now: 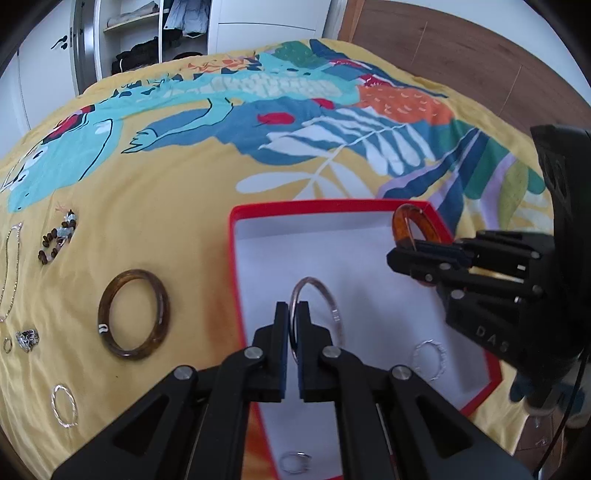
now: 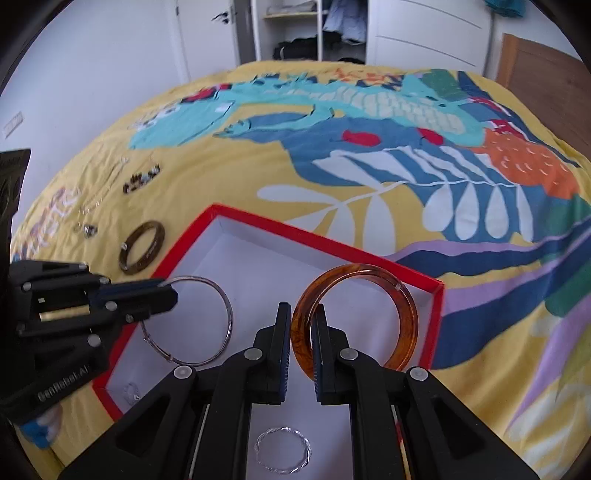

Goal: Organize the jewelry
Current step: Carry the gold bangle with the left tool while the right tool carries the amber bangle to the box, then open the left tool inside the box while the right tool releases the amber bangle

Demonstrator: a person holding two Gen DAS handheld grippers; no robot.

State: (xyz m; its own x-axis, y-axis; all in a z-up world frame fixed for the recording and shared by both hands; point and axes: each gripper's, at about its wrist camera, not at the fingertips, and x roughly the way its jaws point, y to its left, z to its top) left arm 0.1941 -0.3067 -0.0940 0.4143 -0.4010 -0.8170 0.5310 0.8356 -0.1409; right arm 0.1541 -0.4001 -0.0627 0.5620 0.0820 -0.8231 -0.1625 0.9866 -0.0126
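A red box [image 1: 232, 236] with a white inside lies on the bed; it also shows in the right wrist view [image 2: 437, 306]. My left gripper [image 1: 293, 314] is shut on a thin clear bangle [image 1: 332, 302] and holds it over the box; the bangle also shows in the right wrist view [image 2: 227, 317] with the left gripper [image 2: 168, 290]. My right gripper [image 2: 302, 321] is shut on an amber bangle [image 2: 406, 314] over the box's far right corner; the left wrist view shows it too [image 1: 400, 225] with the right gripper [image 1: 395, 258]. A twisted silver ring [image 2: 282, 450] and two small rings [image 1: 294, 461] [image 2: 131, 393] lie in the box.
On the yellow patterned bedspread left of the box lie a dark brown bangle [image 1: 133, 314], a bead bracelet [image 1: 59, 240], a thin chain [image 1: 11, 269], a twisted silver ring [image 1: 64, 406] and small rings [image 1: 26, 339]. A wardrobe [image 2: 314, 29] stands behind the bed.
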